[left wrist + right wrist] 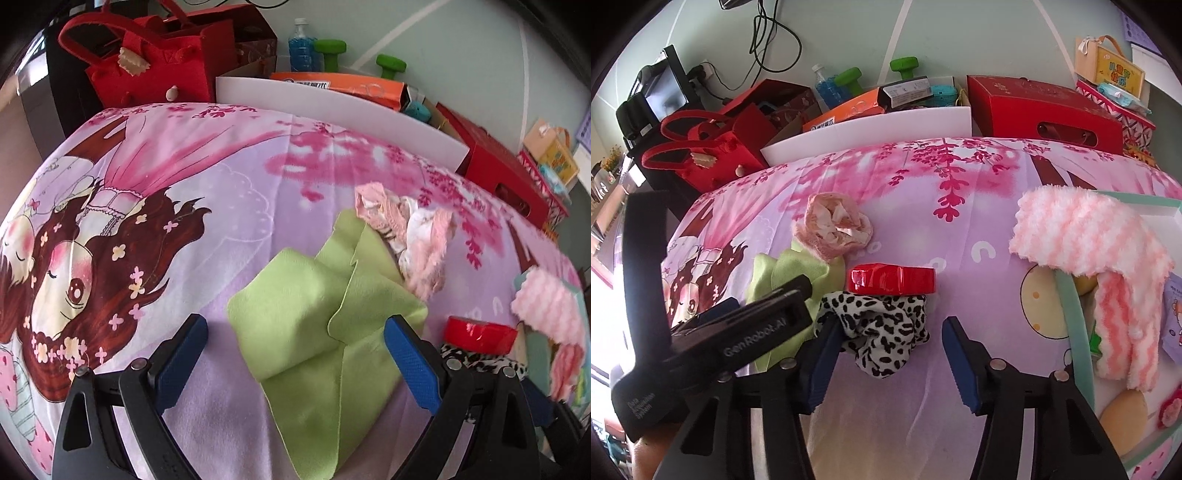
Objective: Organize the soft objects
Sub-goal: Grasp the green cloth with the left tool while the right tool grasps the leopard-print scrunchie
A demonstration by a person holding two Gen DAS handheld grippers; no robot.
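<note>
Left gripper (295,354), jaws spread wide and holding nothing, is hovering over one green cloth (317,325) lying crumpled between them on the tabletop (240,206). The cloth is looking light, limp and easily bunched; a raised fold is likely offering the best pinch. Right gripper (890,354), jaws likewise spread and empty, is facing one leopard-print cloth (882,328) beside its left jaw. Beyond the jaws: one red tape roll (892,280), one pink bundle (834,229); right of them, one striped fluffy towel (1100,266).
</note>
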